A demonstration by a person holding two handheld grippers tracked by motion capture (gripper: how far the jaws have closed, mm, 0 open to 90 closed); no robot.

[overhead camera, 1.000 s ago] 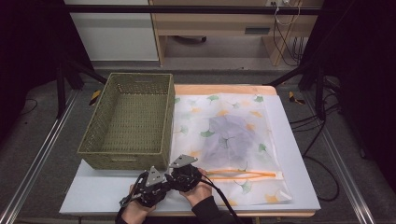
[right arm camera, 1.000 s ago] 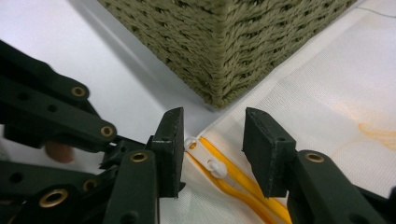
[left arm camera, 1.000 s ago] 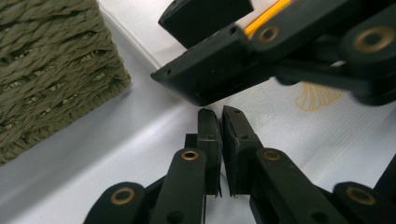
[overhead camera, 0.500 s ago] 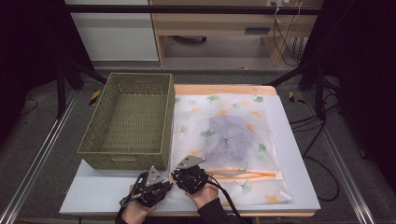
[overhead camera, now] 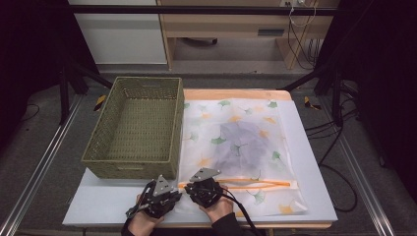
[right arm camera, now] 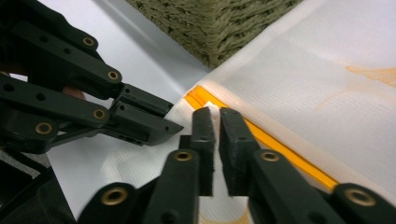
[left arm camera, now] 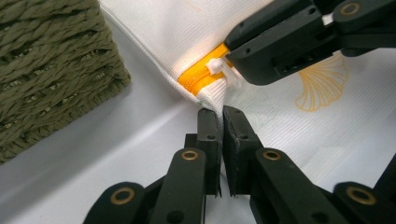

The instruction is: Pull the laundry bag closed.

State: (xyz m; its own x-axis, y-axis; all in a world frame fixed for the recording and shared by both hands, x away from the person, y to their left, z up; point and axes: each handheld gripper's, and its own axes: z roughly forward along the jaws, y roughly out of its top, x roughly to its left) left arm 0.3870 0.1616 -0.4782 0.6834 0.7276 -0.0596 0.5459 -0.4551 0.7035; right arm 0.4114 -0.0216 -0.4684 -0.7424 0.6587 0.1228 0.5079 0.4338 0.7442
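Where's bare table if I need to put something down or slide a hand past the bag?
Bare patches: the front-left corner of the table, below the basket, and the strip right of the mesh bag toward the table's right edge. It is crowded at the bag's front-left corner, where the left gripper and right gripper pinch beside the orange zipper.

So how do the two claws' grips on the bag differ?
The left claw pinches the bag's fabric edge below the zipper; the right claw pinches the zipper pull. The left sits off the bag, the right over it, its jaws having just been closing. Both are shut.
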